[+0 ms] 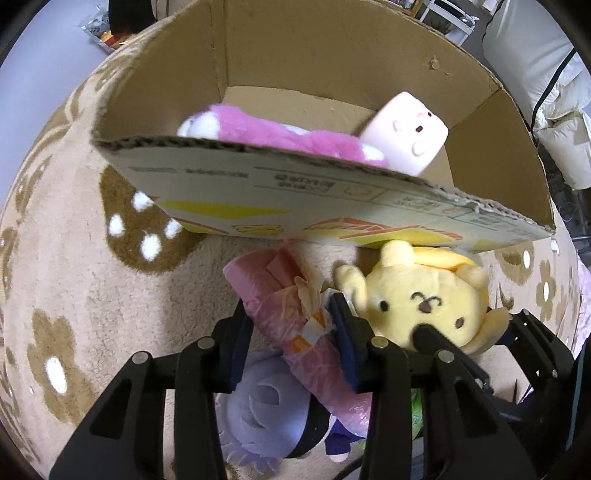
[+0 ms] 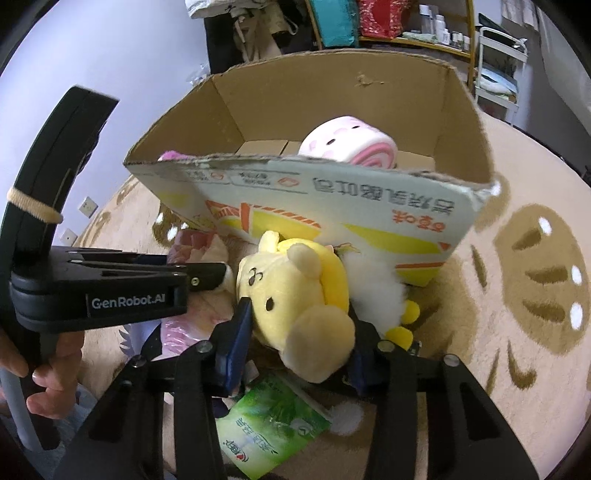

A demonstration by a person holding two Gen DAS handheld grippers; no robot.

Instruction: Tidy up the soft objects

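An open cardboard box [image 1: 332,48] [image 2: 369,206] stands on the rug. Inside lie a pink fluffy plush [image 1: 273,133] and a white-pink roll plush [image 1: 406,136] [image 2: 351,142]. My left gripper [image 1: 291,317] is shut on a pink plastic-wrapped soft bundle [image 1: 280,295] in front of the box. My right gripper [image 2: 299,325] is shut on a yellow bear plush [image 2: 295,291] [image 1: 417,299] beside it. The left gripper also shows in the right wrist view [image 2: 207,277].
A purple plush [image 1: 266,406] lies under the left gripper. A green packet [image 2: 269,424] and a white fluffy toy [image 2: 373,284] lie by the right one. Beige flower rug [image 1: 92,295] all round. Shelves [image 2: 406,29] stand behind the box.
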